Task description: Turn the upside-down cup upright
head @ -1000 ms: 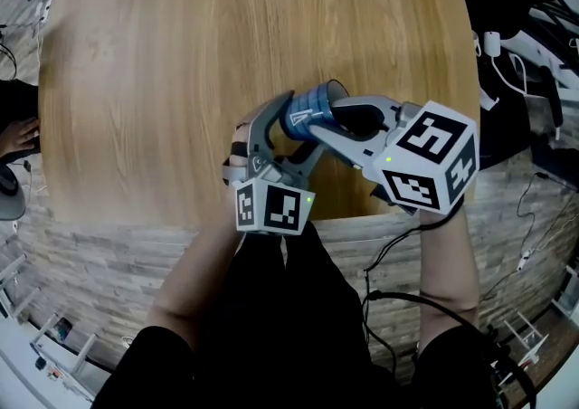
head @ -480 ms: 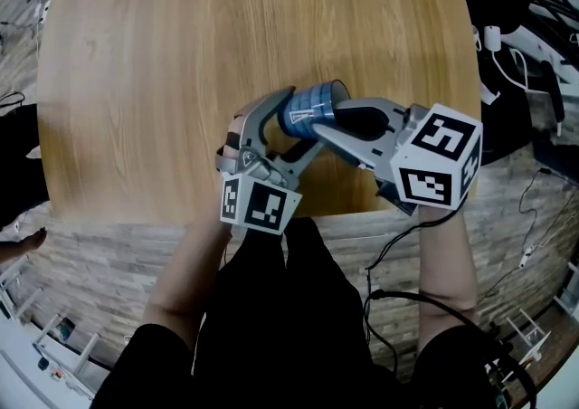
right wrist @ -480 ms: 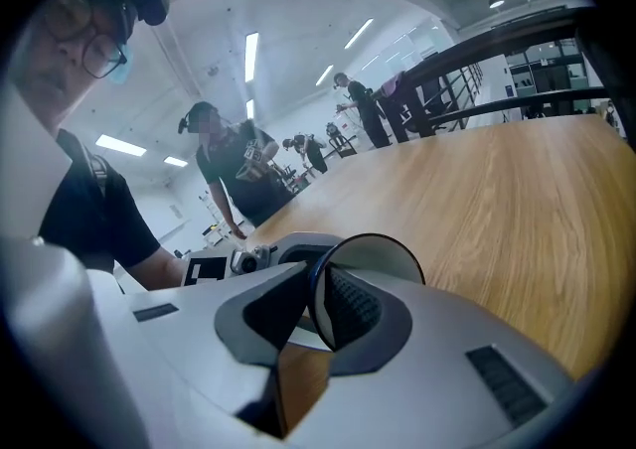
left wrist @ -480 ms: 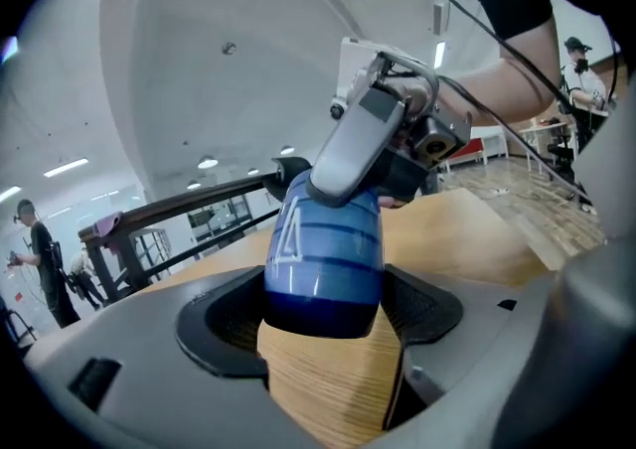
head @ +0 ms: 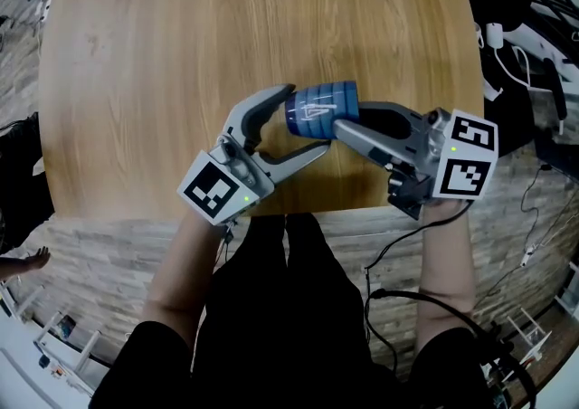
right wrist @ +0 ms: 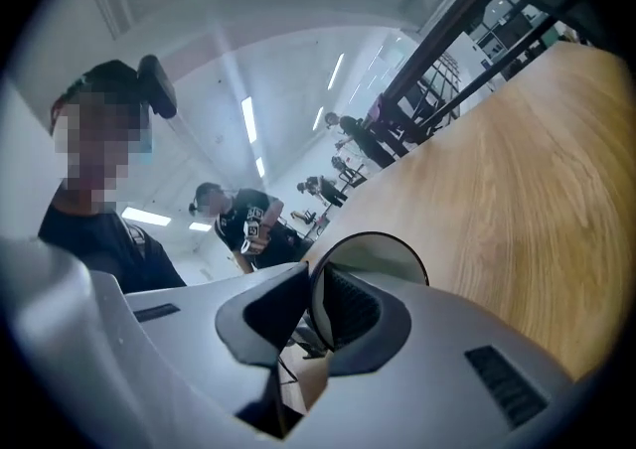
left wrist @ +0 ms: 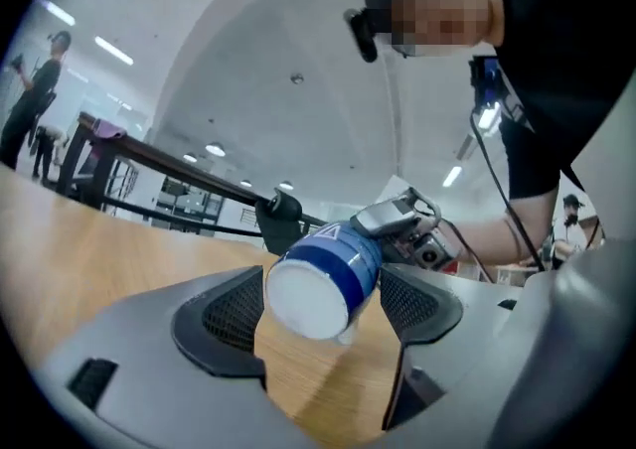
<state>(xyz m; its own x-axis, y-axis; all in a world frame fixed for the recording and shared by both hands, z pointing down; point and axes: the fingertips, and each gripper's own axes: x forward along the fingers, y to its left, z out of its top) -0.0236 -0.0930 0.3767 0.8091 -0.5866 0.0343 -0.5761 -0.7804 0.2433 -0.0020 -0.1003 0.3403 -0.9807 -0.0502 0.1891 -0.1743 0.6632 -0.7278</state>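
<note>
The blue cup [head: 321, 109] with a white triangle mark hangs on its side above the wooden table [head: 181, 36], mouth toward the right. My right gripper [head: 348, 119] is shut on its rim: one pad sits inside the cup [right wrist: 393, 253], the other outside, at the right gripper [right wrist: 310, 303]. My left gripper [head: 309, 118] stands open around the cup's base end. In the left gripper view the white bottom of the cup [left wrist: 318, 273] faces the camera, with a gap to each pad of the left gripper [left wrist: 323, 313].
The table's front edge [head: 298, 213] runs just under both grippers. Cables [head: 525, 217] lie on the floor at the right. Other people [right wrist: 238, 224] stand far off beyond the table [right wrist: 537, 169], and railings show behind the tabletop [left wrist: 99, 248].
Both grippers have rolled and risen a little. The cup has turned from tilted to lying level in the air, and the left gripper's marker cube has swung to the left.
</note>
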